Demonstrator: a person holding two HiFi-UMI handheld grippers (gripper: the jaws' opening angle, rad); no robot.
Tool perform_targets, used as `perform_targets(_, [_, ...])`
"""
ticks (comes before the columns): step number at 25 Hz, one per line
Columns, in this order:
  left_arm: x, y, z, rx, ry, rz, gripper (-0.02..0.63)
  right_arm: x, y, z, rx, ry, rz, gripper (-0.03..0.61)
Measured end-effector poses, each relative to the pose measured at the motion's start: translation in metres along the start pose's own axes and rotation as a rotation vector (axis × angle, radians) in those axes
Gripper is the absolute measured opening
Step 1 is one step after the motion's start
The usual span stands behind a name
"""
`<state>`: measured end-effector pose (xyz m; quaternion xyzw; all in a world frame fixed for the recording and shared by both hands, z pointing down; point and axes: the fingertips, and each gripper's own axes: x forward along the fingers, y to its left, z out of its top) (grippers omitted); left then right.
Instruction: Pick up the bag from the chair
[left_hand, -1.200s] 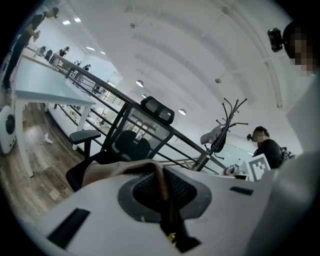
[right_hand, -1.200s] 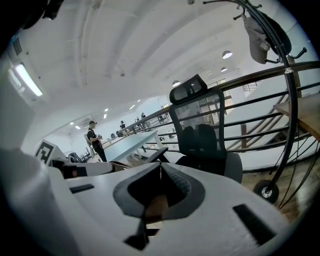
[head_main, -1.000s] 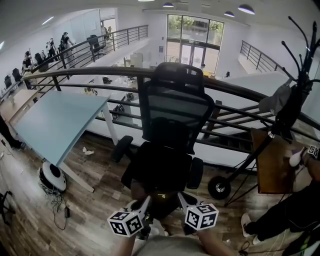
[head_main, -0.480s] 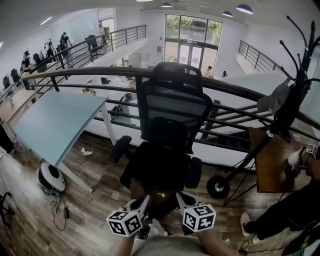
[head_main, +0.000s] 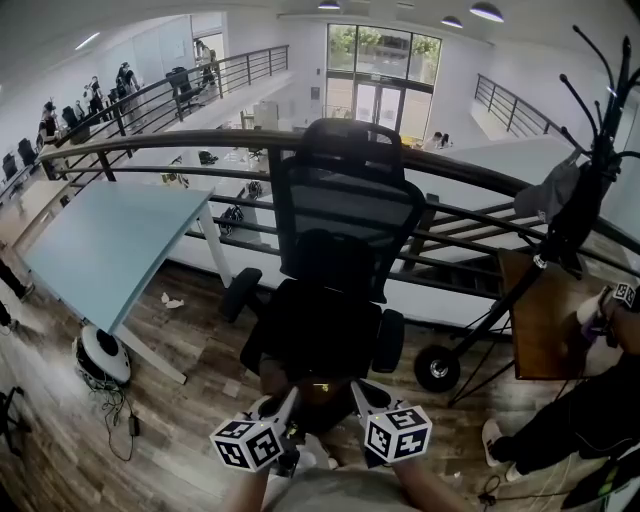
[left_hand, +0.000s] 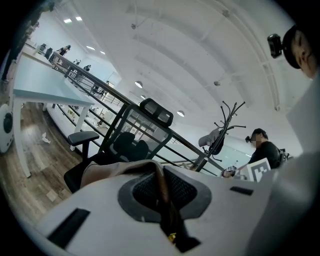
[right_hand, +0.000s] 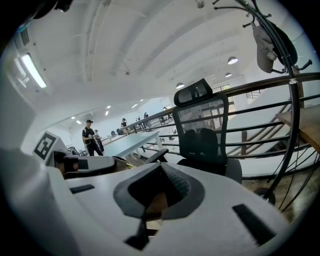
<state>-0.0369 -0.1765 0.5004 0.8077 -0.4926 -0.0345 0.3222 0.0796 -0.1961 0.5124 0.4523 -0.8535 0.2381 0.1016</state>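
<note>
A black mesh office chair (head_main: 335, 250) stands in front of me. Just before its seat edge, a brown bag (head_main: 318, 398) hangs between my two grippers. My left gripper (head_main: 290, 410) is shut on the bag's brown strap (left_hand: 161, 185), and the tan bag body (left_hand: 107, 170) bulges past the left jaw. My right gripper (head_main: 358, 398) is shut on a tan fold of the bag (right_hand: 159, 202). The chair (right_hand: 202, 130) shows beyond the right jaws, and the left gripper (right_hand: 80, 162) sits beside them. Most of the bag is hidden below the marker cubes.
A light blue table (head_main: 110, 240) stands at the left, with a round white device (head_main: 100, 355) on the floor beneath. A curved black railing (head_main: 200, 150) runs behind the chair. At the right are a black coat stand (head_main: 590, 170), a wooden side table (head_main: 545, 320) and a person (head_main: 590, 420).
</note>
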Motion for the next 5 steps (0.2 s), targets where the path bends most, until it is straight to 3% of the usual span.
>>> perform_targets(5, [0.0019,0.0,0.0033,-0.002,-0.009,-0.005,0.015,0.0018,-0.002,0.0018,-0.001,-0.005,-0.005,0.0])
